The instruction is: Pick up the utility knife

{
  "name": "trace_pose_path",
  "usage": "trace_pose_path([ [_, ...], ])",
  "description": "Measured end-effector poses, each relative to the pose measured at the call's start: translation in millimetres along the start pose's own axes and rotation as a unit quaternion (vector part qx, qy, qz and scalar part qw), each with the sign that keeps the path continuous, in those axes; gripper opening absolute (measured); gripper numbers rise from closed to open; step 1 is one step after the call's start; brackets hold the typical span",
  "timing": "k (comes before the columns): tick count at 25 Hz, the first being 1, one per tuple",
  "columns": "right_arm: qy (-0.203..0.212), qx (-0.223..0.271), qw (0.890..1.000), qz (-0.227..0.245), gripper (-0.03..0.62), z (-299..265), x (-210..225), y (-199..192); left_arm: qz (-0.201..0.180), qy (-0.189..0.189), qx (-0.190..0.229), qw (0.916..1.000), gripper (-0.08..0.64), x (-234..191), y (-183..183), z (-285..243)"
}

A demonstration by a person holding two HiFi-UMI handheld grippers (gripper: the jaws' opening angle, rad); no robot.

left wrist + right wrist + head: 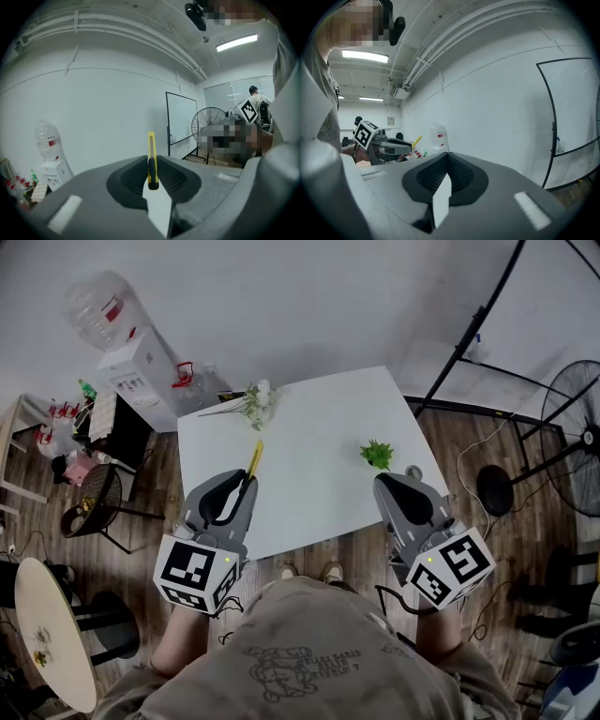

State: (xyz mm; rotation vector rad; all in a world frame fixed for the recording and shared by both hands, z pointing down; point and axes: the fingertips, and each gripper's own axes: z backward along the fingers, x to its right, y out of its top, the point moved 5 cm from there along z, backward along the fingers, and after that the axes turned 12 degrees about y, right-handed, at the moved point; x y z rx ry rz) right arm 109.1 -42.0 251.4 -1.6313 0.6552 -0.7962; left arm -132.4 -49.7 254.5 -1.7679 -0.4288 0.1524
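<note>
Two grey grippers hang over a white square table (319,418) in the head view. The left gripper (246,482) pinches a slim yellow utility knife (254,459), which sticks out forward above the tabletop. The right gripper (405,486) is near a small green plant (377,455).

Left gripper view: the jaws are clamped on the knife's black-and-yellow body, its tip pointing upward.

Right gripper view: the jaws are pressed together with nothing between them.

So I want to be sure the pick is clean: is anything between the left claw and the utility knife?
Nothing visible stands between them. The left claw is already shut on the utility knife, whose yellow body sticks out forward from the grip. The right claw is shut, empty, and off to the side.
</note>
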Motion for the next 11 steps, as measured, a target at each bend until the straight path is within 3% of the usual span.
trace_pose_path([
  [11, -0.005, 0.001, 1.0, -0.006, 0.026, 8, 10, 0, -0.001, -0.003, -0.007, 1.0, 0.063, 6, 2, -6],
])
